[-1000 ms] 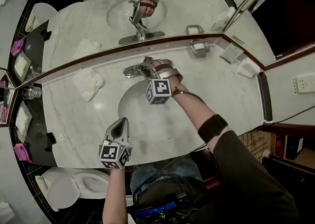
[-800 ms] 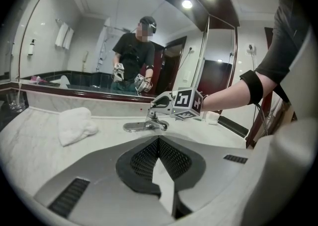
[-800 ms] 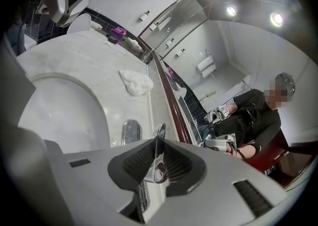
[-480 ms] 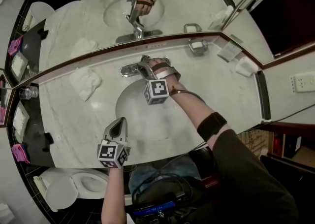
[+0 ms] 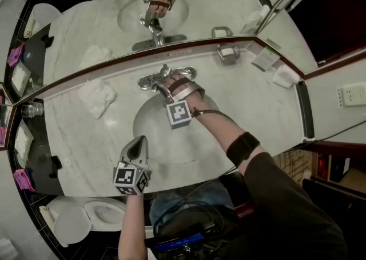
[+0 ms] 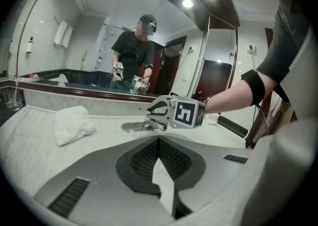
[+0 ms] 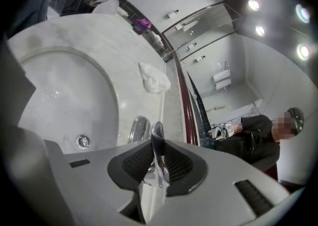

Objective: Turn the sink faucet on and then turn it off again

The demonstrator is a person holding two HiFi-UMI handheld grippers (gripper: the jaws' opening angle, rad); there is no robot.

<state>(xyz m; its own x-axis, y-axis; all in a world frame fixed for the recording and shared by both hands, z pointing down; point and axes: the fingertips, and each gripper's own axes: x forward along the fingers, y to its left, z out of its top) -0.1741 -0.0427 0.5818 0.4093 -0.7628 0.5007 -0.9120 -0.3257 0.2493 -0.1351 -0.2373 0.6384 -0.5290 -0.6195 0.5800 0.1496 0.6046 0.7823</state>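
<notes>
The chrome faucet [image 5: 150, 82] stands at the back of the oval sink basin [image 5: 150, 139]. My right gripper [image 5: 166, 84] reaches over the basin and is shut on the faucet's lever handle [image 7: 158, 138], which shows as a thin chrome blade clamped between the pads. The spout [image 7: 139, 129] and the drain [image 7: 83, 142] lie beyond it. I see no running water. My left gripper [image 5: 139, 142] hovers at the basin's near rim, shut and holding nothing. From the left gripper view, the right gripper [image 6: 164, 113] sits on the faucet [image 6: 133, 127].
A crumpled white towel [image 5: 95, 96] lies on the marble counter left of the sink. A soap dish [image 5: 228, 52] and folded white items [image 5: 285, 76] sit at the right. A glass [image 5: 31, 108] stands far left. The mirror [image 5: 189, 7] runs behind; a toilet [image 5: 86, 219] is below left.
My right gripper has rolled on the faucet handle, its marker cube swinging down toward the basin. The left gripper has stayed put.
</notes>
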